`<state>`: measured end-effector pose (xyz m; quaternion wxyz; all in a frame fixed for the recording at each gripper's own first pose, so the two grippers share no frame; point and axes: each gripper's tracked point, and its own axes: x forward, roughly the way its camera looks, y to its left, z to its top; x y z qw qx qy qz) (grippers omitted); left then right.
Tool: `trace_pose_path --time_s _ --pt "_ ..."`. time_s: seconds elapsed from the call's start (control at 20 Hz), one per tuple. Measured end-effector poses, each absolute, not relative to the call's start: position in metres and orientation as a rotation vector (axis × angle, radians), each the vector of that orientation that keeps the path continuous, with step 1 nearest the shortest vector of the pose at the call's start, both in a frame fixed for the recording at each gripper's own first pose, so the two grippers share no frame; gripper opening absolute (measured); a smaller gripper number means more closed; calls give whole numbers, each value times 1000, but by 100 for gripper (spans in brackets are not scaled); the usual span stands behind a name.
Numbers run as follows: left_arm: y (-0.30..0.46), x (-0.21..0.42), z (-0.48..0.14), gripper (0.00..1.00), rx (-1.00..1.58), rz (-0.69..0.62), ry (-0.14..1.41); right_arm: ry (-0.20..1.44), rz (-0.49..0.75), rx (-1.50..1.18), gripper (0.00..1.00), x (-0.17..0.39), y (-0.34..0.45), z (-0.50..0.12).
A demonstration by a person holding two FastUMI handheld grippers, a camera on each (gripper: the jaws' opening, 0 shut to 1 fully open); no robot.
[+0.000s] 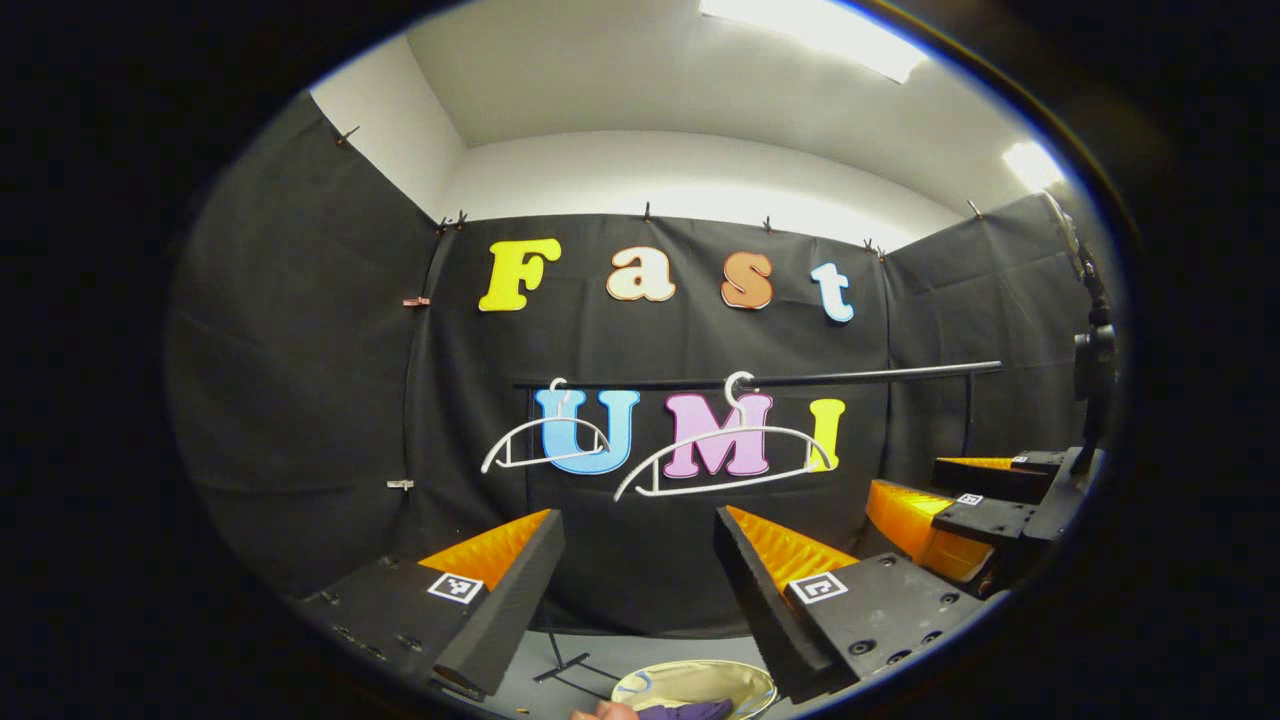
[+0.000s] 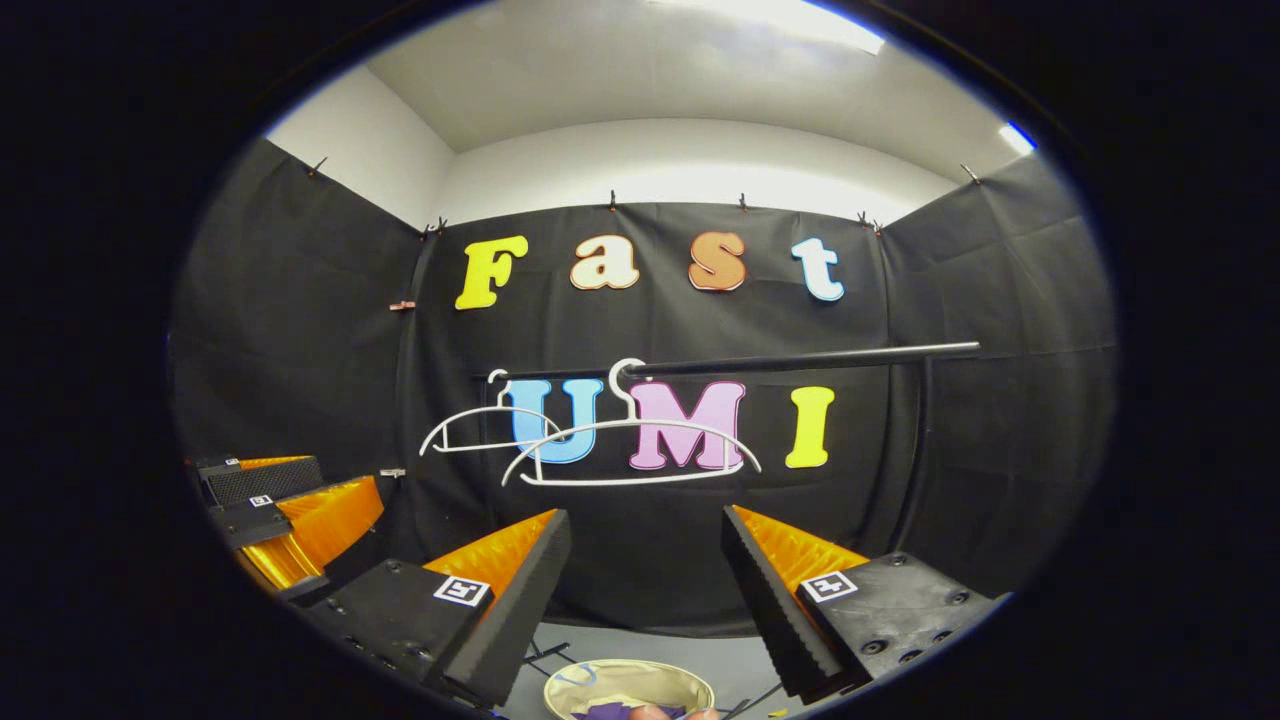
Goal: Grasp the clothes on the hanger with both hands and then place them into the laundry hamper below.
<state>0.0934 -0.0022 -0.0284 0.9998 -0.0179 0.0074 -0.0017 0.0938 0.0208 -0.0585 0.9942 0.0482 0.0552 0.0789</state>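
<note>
Purple clothes (image 1: 690,711) lie bunched inside the round, pale laundry hamper (image 1: 745,682) on the floor at the bottom edge of the left gripper view, and appear again in the right gripper view, low and centred. The garment seems already dropped in, so the task looks close to finished.

Above the hamper, two white hangers hang bare from a black rail (image 2: 800,357) along the back wall: a small hanger (image 2: 485,428) at the rail's end and a large hanger (image 2: 630,452) just beside it, overlapping in the right gripper view. They sit directly over the hamper so clothing can fall straight down.

The left tool (image 1: 640,575) is held level, facing the wall, its jaws spread wide with nothing between them — a releasing posture. The right tool (image 2: 645,570) is likewise spread wide and empty, and it also appears at the right edge of the left gripper view, so the two are held side by side.
</note>
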Motion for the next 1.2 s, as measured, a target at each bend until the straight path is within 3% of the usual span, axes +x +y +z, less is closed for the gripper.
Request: trace_pose_path --time_s 1.2 --pt "-13 86 -12 95 -3 -50 -1 63 121 90 97 89 19 -46"
